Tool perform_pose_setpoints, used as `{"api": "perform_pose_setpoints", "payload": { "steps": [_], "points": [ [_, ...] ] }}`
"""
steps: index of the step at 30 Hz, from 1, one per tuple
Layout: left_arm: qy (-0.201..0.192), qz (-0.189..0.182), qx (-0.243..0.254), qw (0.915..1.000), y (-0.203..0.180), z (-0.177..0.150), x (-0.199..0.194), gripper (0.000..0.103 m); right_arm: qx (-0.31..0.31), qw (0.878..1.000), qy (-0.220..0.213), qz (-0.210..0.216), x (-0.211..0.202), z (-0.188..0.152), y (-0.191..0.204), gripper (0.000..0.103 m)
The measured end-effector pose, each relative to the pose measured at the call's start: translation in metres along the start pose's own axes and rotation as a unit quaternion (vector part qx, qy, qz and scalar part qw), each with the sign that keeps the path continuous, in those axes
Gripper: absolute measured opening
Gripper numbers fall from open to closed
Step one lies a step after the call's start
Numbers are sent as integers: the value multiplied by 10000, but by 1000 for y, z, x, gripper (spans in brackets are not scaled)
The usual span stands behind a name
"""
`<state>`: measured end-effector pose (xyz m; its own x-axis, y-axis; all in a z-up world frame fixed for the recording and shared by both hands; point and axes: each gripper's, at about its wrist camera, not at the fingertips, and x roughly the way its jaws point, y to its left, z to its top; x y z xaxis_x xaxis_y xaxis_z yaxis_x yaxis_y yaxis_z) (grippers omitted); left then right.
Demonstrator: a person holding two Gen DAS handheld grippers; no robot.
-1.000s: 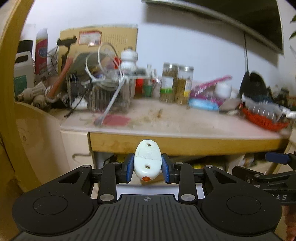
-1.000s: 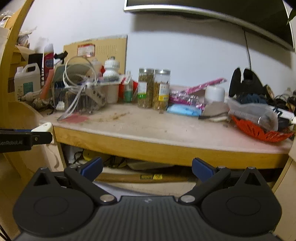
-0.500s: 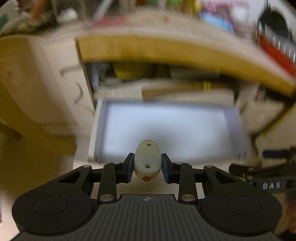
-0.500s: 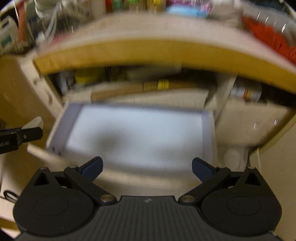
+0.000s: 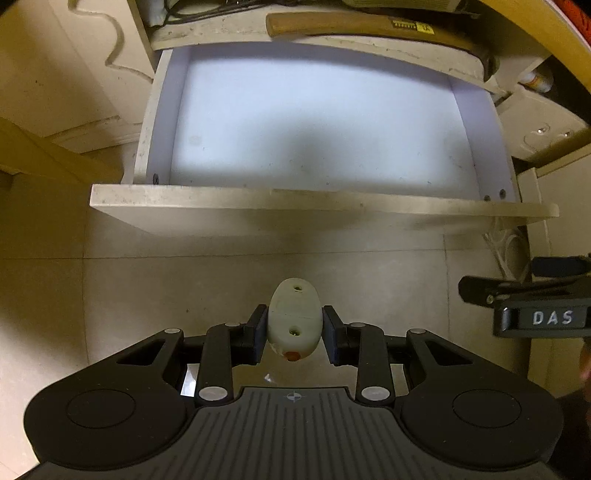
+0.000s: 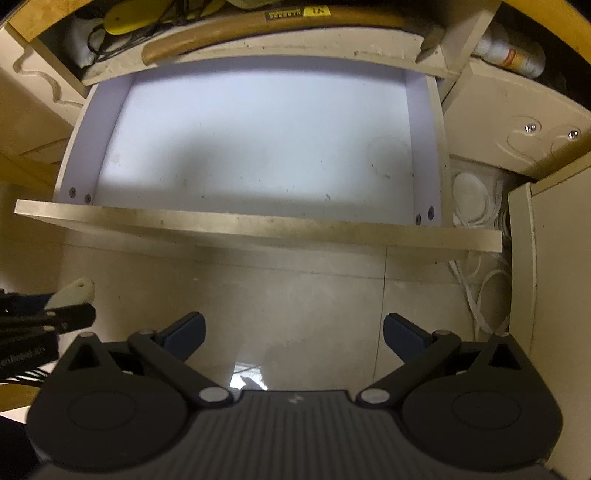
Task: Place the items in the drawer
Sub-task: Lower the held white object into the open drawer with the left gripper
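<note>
My left gripper (image 5: 294, 334) is shut on a small white oval device (image 5: 294, 320) with two holes and an orange button, held over the floor tiles just in front of the drawer. The drawer (image 5: 317, 201) is pulled out, white inside, with nothing in it. In the right wrist view the same drawer (image 6: 258, 223) lies ahead and below; my right gripper (image 6: 293, 334) is open with nothing between its fingers. The white device (image 6: 74, 291) and the left gripper show at that view's left edge.
A wooden hammer handle (image 5: 354, 27) lies on the shelf above the drawer's back. White cables (image 6: 480, 288) coil on the floor right of the drawer, beside a cream cabinet door (image 6: 546, 295). Beige floor tiles (image 5: 184, 288) spread in front.
Both grippers have tipped from facing the cluttered desk top to pointing down at the open drawer and floor, and have sunk lower. The left still grips the white device; the right stays open.
</note>
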<state>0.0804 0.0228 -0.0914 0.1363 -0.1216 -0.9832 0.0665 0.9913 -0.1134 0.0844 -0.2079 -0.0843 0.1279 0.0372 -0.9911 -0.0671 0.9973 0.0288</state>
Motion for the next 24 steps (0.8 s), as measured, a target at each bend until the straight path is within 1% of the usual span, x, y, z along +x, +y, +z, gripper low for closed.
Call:
{"api": "perform_pose_setpoints", "payload": {
  "steps": [4,10,14,24],
  "points": [
    [-52,10,-94,9999,3,9,-2,29,-23,10000,12,-77,2,4,0,103],
    [-104,93,-50,9999,4,30,-5,29,41,9998,-105,-147,-1,27,-6,103],
    [-144,134,-50,9998,3,48,-4,29,96,9998,-145,-114,-5,43,-10,103],
    [-200,226,10,9995,-5,105,7,29,218,9996,-138,-152,1,92,-20,103]
  ]
}}
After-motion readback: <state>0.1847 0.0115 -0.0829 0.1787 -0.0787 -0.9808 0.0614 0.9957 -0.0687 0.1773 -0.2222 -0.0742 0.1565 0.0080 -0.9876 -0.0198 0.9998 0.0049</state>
